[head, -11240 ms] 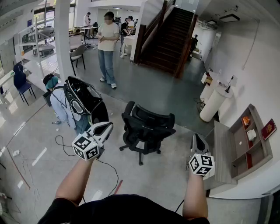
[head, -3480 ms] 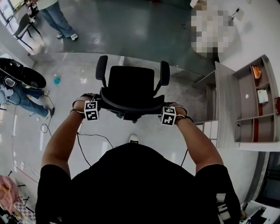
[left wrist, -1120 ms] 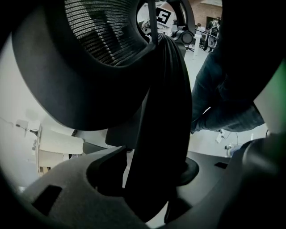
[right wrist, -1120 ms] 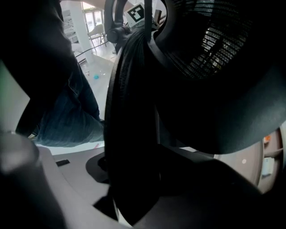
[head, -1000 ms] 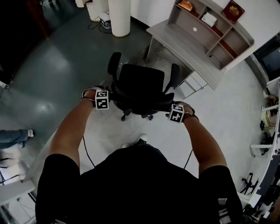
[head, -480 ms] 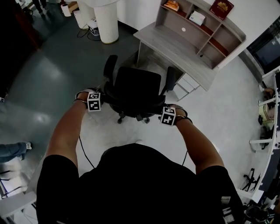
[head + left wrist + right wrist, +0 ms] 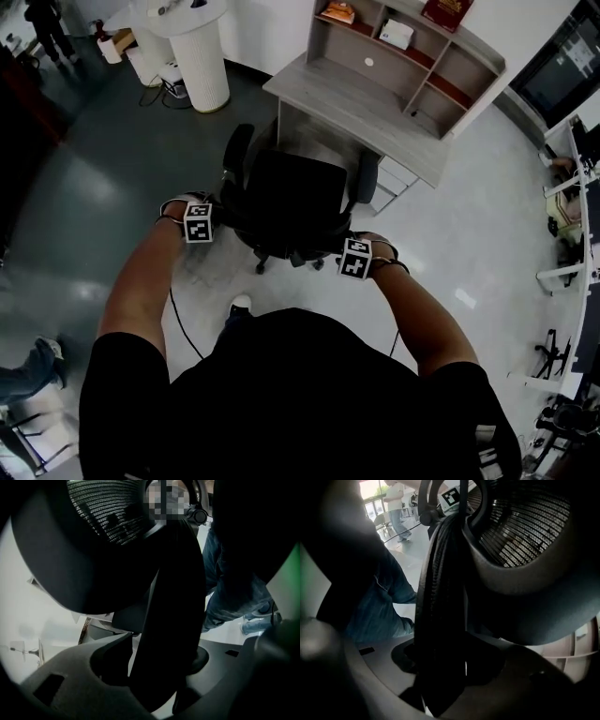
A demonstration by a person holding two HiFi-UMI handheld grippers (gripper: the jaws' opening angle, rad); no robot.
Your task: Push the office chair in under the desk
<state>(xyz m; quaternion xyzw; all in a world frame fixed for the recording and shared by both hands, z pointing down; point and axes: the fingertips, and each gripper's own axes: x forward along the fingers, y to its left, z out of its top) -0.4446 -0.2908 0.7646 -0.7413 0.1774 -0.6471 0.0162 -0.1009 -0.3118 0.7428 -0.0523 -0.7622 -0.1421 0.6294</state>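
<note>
The black office chair (image 7: 295, 192) faces the grey desk (image 7: 375, 117), its seat front and armrests right at the desk's edge. I hold the top of its backrest from behind with both grippers. My left gripper (image 7: 208, 223) is shut on the backrest's left edge (image 7: 164, 616), which fills the gap between the jaws. My right gripper (image 7: 349, 255) is shut on the right edge (image 7: 440, 620); its jaws have just been closing on it. The mesh back (image 7: 520, 522) looms over both gripper views. Both grippers point steeply down.
A shelf unit (image 7: 412, 52) with books stands on the desk. White drawers (image 7: 394, 180) sit under the desk's right part. A white ribbed column (image 7: 197, 52) stands to the left. A cable (image 7: 178, 323) runs on the floor by my shoe (image 7: 240, 305).
The chair and both grippers have moved toward the desk, and the chair's front has come up to the desk's edge. My grip on the backrest looks the same.
</note>
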